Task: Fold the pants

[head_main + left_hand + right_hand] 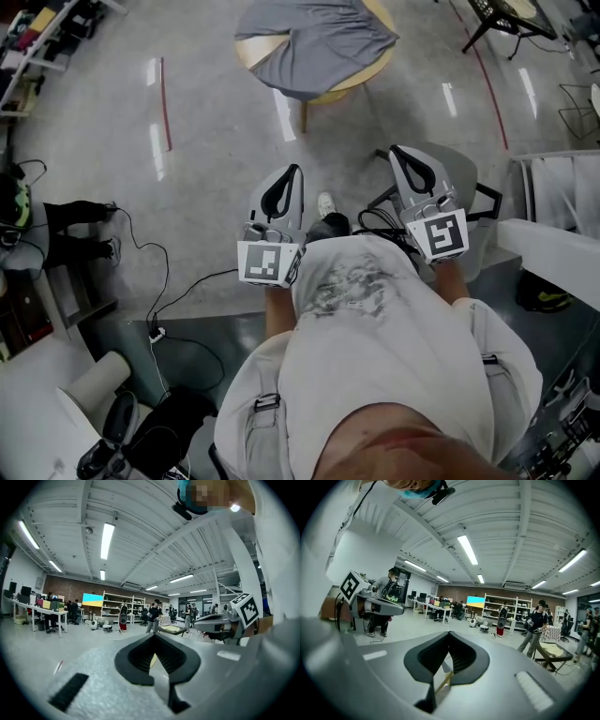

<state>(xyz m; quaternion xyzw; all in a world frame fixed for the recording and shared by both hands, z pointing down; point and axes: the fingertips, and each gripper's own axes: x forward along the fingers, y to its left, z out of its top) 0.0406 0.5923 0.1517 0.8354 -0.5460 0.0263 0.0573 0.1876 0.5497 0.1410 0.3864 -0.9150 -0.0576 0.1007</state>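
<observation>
Closest to the head camera sits our white shirt (pixel 375 356), grey print on its front, filling the lower half of the head view.

Grippers: we hold both out in front of the torso, roughly level and side by side with a gap between them. Each carries its marker cube at the near end, the left gripper's (pixel 267 262) and the right gripper's (pixel 441 234).

Left gripper (pixel 293 171): fingers fully together, black pads meeting at the tip, nothing between them. Its own view looks out across the room.

Right gripper (pixel 399 153): fingers likewise pressed together and empty. It sits slightly further forward than the left in the head view.

Pants (pixel 314 47): grey, lying loosely spread over a round wooden table (pixel 364 82) at the top of the head view. They cover most of the tabletop, and the pale wood rim shows at the left and along the near right edge. The table stands well apart from both grippers, straight ahead, with grey floor (pixel 216 159) between. Neither gripper touches the fabric.

Surroundings: a red tape line (pixel 166 103) runs on the floor to the left, and a black cable (pixel 155 272) trails across it lower down. One pale shoe (pixel 325 203) shows between the grippers.
</observation>
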